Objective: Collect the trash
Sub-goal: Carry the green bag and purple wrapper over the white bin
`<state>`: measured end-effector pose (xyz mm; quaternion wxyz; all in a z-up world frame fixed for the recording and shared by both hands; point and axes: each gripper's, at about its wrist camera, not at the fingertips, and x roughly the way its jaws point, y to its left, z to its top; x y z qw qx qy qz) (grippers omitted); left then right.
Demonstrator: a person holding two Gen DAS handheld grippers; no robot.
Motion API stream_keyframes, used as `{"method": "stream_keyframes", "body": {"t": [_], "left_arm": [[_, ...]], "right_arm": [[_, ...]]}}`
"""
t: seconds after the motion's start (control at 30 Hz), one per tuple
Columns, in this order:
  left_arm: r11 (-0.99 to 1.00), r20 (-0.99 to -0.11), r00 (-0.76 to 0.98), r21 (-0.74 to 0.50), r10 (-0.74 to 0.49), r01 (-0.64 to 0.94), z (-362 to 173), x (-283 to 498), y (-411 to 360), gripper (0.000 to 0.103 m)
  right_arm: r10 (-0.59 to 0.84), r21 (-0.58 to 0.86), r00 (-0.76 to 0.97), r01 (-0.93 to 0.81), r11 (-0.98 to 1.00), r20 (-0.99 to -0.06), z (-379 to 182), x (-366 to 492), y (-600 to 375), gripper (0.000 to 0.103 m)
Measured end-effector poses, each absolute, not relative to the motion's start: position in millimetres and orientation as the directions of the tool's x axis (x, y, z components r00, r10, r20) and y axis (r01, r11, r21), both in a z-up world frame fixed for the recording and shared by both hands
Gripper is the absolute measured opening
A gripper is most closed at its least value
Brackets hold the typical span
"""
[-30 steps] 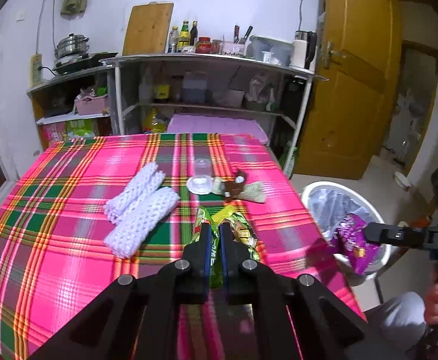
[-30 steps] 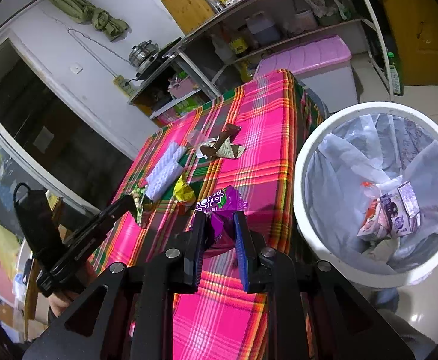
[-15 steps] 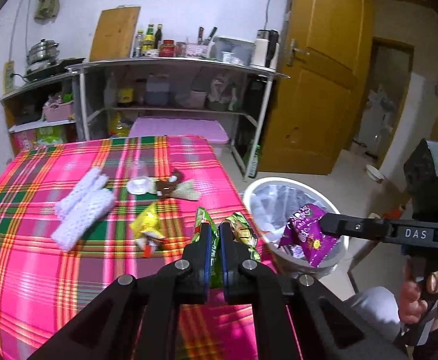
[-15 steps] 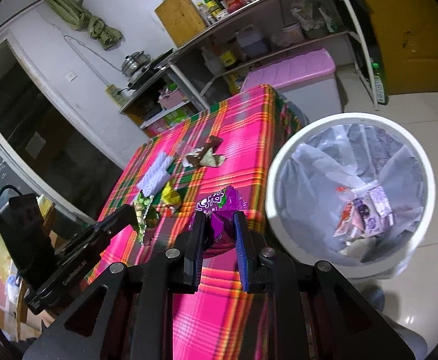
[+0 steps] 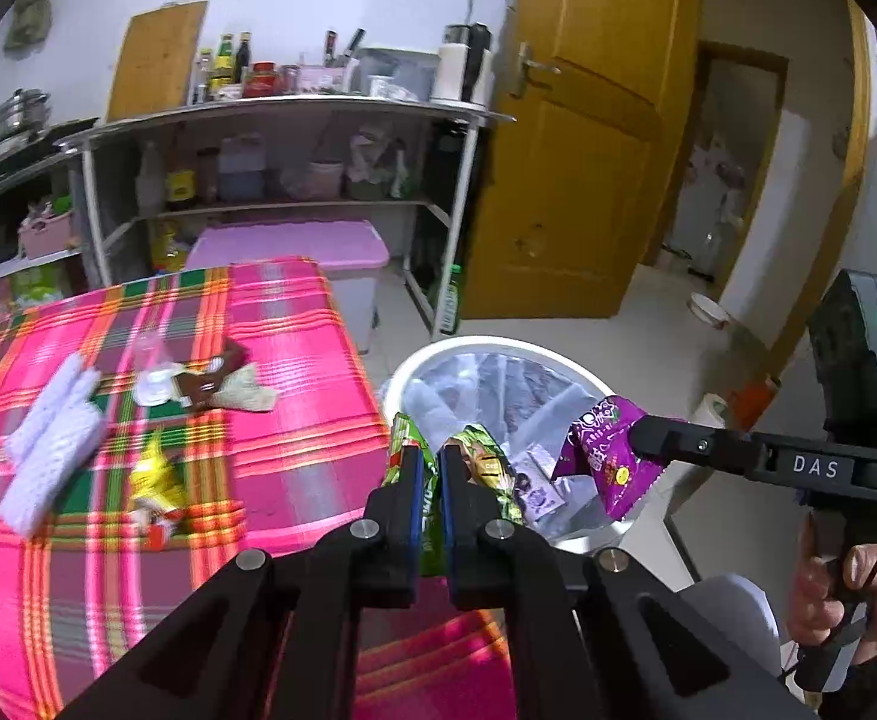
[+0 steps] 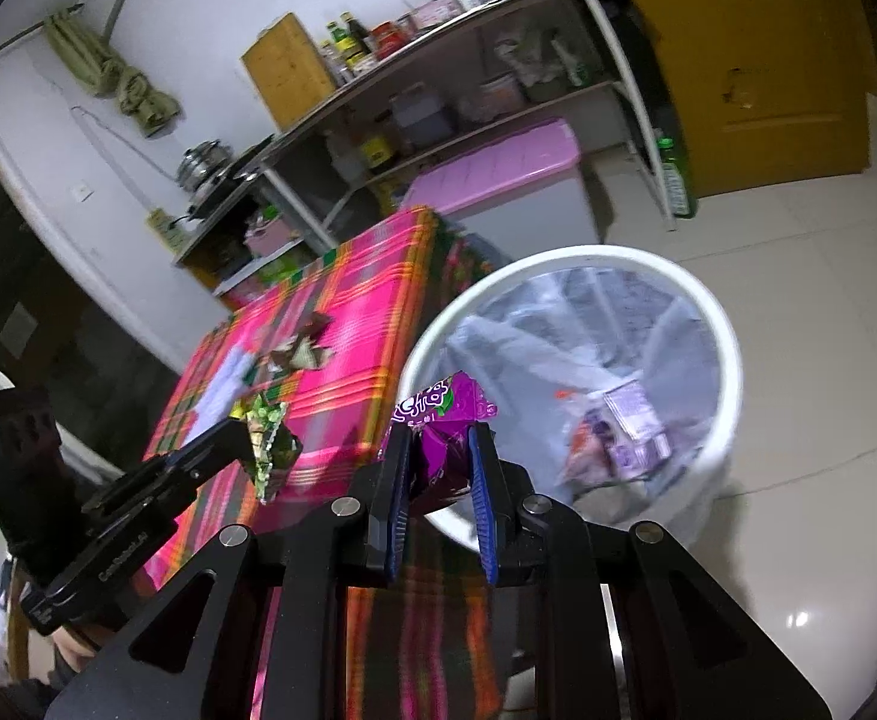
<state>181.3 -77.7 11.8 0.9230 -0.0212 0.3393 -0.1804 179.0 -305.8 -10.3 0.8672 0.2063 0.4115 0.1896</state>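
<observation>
My left gripper [image 5: 431, 457] is shut on a green snack wrapper [image 5: 486, 462], held at the table's right edge beside the white bin [image 5: 558, 360]. My right gripper [image 6: 438, 438] is shut on a crumpled purple wrapper [image 6: 444, 414], near the bin's [image 6: 720, 324] left rim. From the left wrist view the purple wrapper [image 5: 603, 456] hangs over the bin, pinched by the right gripper [image 5: 639, 435]. From the right wrist view the green wrapper [image 6: 267, 438] hangs from the left gripper [image 6: 246, 429] above the plaid cloth. The lined bin holds several scraps.
On the pink plaid table [image 5: 294, 408] lie white foam nets [image 5: 48, 444], a yellow wrapper [image 5: 153, 474], a brown wrapper [image 5: 210, 378] and a clear cup [image 5: 150, 360]. A metal shelf rack [image 5: 294, 120], a pink-lidded box [image 5: 288, 246] and a yellow door [image 5: 576, 180] stand behind.
Both grippers have swung right, away from the tabletop and toward the bin, each keeping its wrapper. The bin now sits closer and more central in both views.
</observation>
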Motion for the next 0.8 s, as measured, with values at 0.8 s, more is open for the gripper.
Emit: {"method": "stream_keyframes", "body": {"t": [0.8], "left_arm": [[0.903, -0.715, 0.574, -0.199, -0.399, 0.38, -37.8, 247.5, -138.8, 0.014]], "right_arm": [[0.416, 0.484, 0.561, -0.031, 0.874, -0.716, -53.9, 210.8, -344.8, 0.043]]}}
